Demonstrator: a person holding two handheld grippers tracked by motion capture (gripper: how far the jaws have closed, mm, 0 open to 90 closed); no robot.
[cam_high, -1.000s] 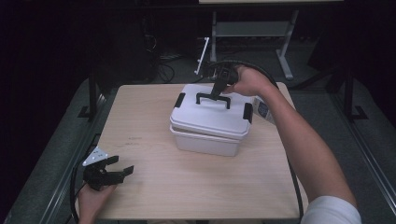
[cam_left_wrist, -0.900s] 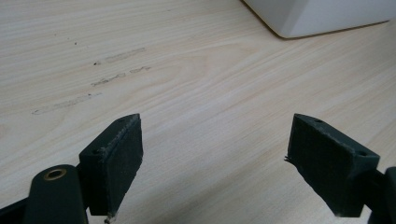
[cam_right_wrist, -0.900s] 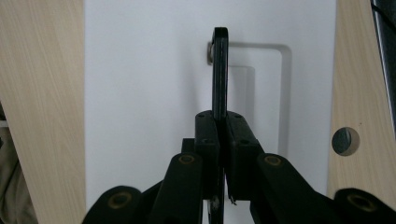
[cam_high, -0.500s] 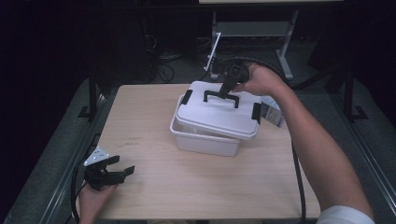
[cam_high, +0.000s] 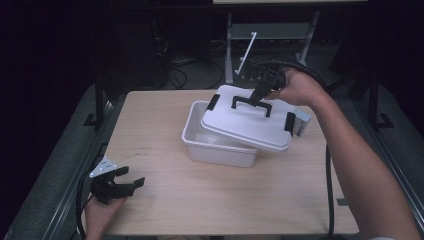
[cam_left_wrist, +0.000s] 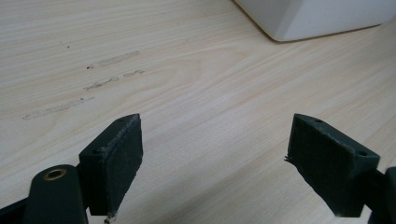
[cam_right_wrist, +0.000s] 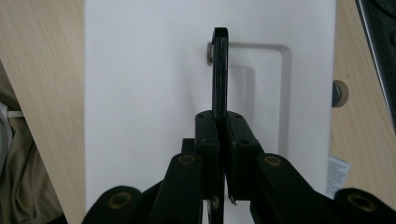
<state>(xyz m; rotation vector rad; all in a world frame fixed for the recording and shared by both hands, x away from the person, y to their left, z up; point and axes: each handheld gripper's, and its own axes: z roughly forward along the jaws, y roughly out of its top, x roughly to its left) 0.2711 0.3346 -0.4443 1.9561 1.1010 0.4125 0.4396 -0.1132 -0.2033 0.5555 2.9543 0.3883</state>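
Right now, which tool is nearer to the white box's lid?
Right. The right tool is shut on the lid's black handle, holding the lid tilted over the white box. The left tool rests open at the table's near-left corner, well apart.

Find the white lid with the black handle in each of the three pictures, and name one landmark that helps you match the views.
High view: the lid sits right of centre, tilted over the white box, its handle clamped by the right gripper.
Left gripper view: I cannot find the lid; the box corner is at top right.
Right gripper view: the lid spans the middle.
Shared landmark: the wooden table.
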